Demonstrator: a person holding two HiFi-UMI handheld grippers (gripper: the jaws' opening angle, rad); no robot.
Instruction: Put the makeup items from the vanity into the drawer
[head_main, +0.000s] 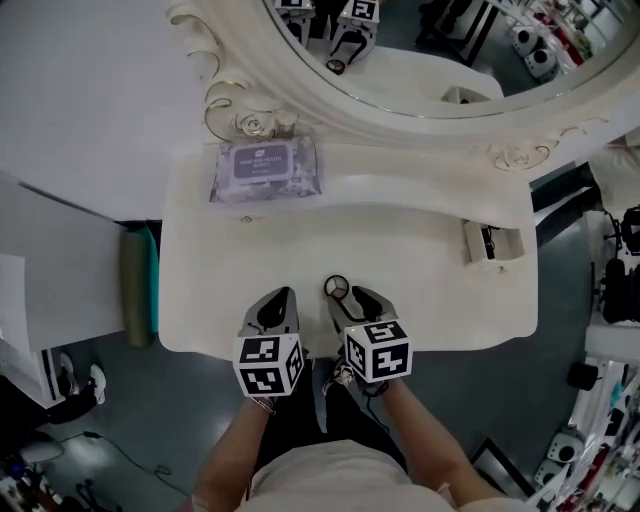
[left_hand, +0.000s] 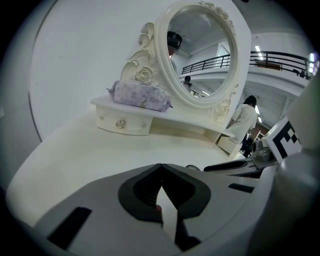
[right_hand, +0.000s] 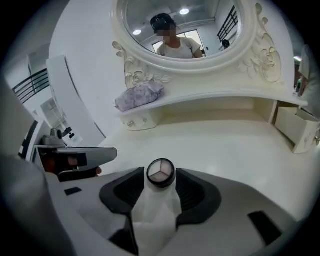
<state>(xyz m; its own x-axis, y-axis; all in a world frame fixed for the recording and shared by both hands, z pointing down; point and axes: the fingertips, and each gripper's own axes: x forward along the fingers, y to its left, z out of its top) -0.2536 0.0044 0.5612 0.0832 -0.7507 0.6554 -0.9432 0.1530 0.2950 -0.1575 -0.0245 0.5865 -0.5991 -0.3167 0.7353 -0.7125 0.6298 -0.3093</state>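
Makeup compact (right_hand: 160, 173) sits between the parted right tongs (head_main: 348, 296).

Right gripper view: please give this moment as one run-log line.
left gripper: shut | right gripper: open, jaws around compact | compact: on vanity | drawer: open

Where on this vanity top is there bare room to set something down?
The wide middle of the vanity top is bare, between the wipes pack at back left and the small open drawer at right. The front edge is crowded: the left gripper, shut, and the right gripper, open around a round compact.
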